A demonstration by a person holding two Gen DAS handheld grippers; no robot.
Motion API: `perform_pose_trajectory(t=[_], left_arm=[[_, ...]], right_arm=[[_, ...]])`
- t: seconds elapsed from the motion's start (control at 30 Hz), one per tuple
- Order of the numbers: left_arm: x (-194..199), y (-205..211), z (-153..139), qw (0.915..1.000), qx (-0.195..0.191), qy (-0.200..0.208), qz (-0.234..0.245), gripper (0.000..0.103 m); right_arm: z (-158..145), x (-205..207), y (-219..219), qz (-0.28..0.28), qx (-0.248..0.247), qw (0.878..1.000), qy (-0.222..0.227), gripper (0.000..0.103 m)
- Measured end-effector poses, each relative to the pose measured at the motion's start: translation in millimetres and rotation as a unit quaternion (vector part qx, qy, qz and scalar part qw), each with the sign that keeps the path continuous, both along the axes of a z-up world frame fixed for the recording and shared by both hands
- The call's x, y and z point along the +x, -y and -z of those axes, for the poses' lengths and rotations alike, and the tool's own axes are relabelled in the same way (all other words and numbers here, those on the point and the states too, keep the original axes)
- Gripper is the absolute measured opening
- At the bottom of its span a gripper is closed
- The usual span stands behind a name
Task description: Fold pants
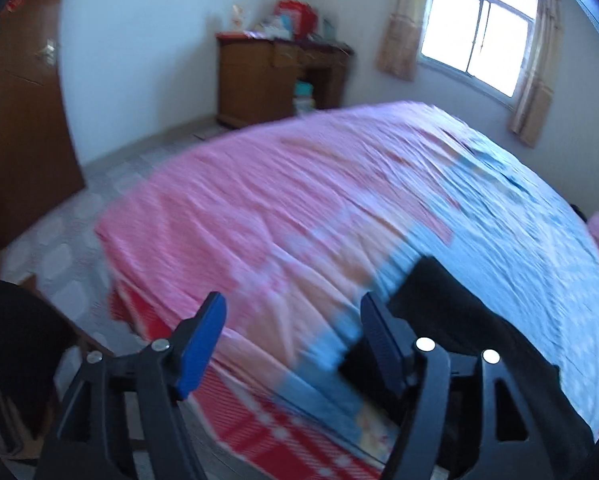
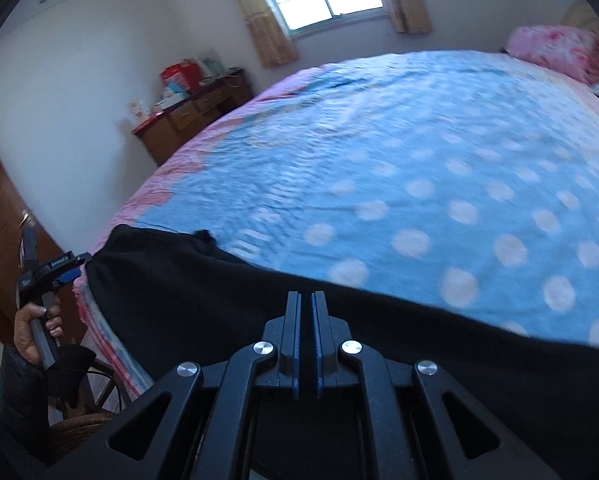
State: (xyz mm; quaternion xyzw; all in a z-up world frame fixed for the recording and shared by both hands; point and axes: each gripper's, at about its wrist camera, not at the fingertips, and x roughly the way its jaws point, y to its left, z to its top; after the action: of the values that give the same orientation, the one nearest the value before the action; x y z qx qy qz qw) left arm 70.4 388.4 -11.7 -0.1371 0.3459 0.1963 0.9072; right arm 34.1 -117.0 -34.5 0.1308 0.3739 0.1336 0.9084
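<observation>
The black pants [image 2: 203, 300] lie along the near edge of the bed, stretched left to right. In the left wrist view the pants [image 1: 471, 320] lie just to the right of my left gripper [image 1: 295, 312], which is open and empty, beside the pants' left end. My right gripper [image 2: 306, 300] has its jaws pressed together over the pants; whether cloth is pinched between them does not show. The left gripper also shows in the right wrist view [image 2: 65, 272], held in a hand at the pants' left end.
The bed has a pink and blue polka-dot sheet [image 2: 419, 152]. A pink pillow [image 2: 559, 52] lies at the head. A wooden desk [image 1: 275, 76] with clutter stands by the far wall, under a window [image 1: 479, 36]. A wooden door [image 1: 15, 120] is at left.
</observation>
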Motion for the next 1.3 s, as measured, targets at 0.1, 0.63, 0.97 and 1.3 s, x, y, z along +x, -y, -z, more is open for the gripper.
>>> perform_pose_trajectory(t=[0.1, 0.63, 0.97, 1.3], left_arm=[[-8.0, 14.0, -10.0, 0.9996, 0.015, 0.015, 0.016, 0.070], [14.3, 94.1, 43.6, 0.9805, 0.114, -0.042, 0.154, 0.069], [9.5, 115.7, 7.5, 0.9793, 0.102, -0.012, 0.175, 0.074], [38.5, 175.3, 32.0, 0.9741, 0.059, -0.026, 0.217, 0.074]], right_arm=[[-15.9, 28.9, -40.1, -0.068, 0.010, 0.998, 0.007, 0.005], [36.1, 216.3, -300.8, -0.231, 0.054, 0.962, -0.137, 0.001], [-4.9, 174.0, -222.3, -0.191, 0.215, 0.956, -0.057, 0.005], [-6.6, 132.8, -108.2, -0.131, 0.134, 0.981, -0.059, 0.005]])
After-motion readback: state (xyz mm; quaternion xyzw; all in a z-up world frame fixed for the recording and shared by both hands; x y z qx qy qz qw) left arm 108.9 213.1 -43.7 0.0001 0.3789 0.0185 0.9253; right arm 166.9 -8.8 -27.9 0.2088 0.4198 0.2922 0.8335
